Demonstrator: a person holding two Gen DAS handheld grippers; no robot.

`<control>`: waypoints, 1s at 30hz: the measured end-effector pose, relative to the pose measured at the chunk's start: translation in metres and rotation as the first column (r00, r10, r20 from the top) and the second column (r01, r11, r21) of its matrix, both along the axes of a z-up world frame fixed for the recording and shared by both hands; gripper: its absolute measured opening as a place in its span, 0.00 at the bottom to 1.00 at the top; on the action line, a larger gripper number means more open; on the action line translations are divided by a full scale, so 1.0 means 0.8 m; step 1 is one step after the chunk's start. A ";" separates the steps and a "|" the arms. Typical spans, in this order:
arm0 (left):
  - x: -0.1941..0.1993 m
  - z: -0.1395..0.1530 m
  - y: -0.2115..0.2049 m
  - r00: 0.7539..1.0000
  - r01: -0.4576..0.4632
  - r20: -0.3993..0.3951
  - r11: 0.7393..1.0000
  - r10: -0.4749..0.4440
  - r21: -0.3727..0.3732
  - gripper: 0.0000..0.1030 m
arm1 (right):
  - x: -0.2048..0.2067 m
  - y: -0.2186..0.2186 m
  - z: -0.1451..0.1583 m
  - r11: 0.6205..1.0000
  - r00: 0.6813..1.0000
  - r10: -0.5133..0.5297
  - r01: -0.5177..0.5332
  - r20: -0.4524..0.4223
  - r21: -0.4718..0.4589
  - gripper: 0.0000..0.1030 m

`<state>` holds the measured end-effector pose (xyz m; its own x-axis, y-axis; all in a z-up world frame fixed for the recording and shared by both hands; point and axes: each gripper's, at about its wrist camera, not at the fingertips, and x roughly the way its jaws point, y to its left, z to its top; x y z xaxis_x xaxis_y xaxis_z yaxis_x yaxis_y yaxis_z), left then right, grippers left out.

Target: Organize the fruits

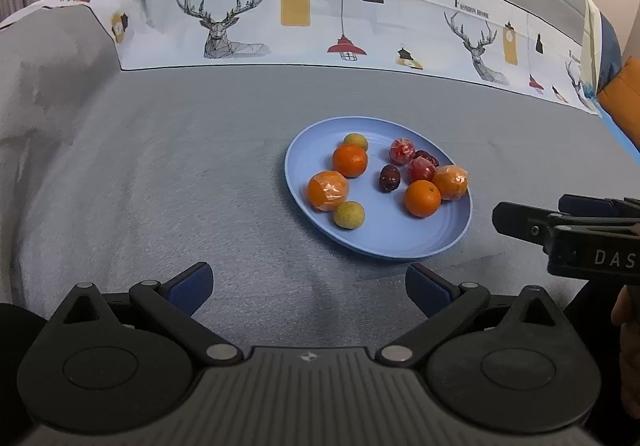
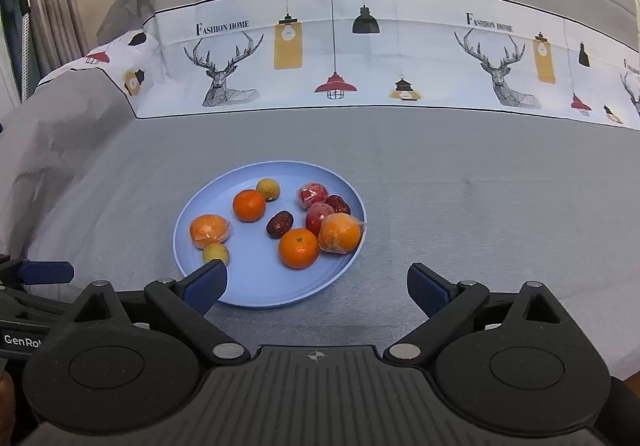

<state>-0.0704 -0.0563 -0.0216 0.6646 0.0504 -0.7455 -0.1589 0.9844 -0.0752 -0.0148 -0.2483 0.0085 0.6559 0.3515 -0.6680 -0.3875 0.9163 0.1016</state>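
A: Plate, blue, lying on grey bedcover, near the middle. Holding all the fruit.

B: Counting now. Two bare oranges: one toward the far left of the plate, another nearer, on the right. Two wrapped oranges: one at the left rim, one at the right rim, touching the bare one beside it.

A: Noting two small yellow-green fruits too. One sitting just behind the far orange, the other touching the left wrapped orange.

B: Seeing two wrapped red fruits toward the far right. Dark dried date lying mid-plate; another tucked behind the reds.

A: Checking left gripper. Fingers standing wide apart, holding nothing, hovering over bare cover just short of the plate.

B: Checking right gripper. Also spread wide, gripping nothing. Left finger overlapping the plate's near rim in the right wrist view; touching or not, cannot tell.

A: Logging printed band beyond the plate: deer heads, hanging lamps, "Fashion Home" lettering.
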 end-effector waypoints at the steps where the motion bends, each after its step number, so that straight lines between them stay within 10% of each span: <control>1: 0.000 0.000 -0.001 1.000 0.002 0.000 1.000 -0.002 0.002 0.99 | 0.000 0.000 0.000 1.000 1.000 0.002 -0.002 0.000 0.000 0.94; 30: 0.001 -0.004 -0.008 0.999 0.032 0.000 0.999 -0.032 0.007 1.00 | -0.002 0.004 0.002 1.000 1.000 0.011 -0.011 0.006 -0.008 0.95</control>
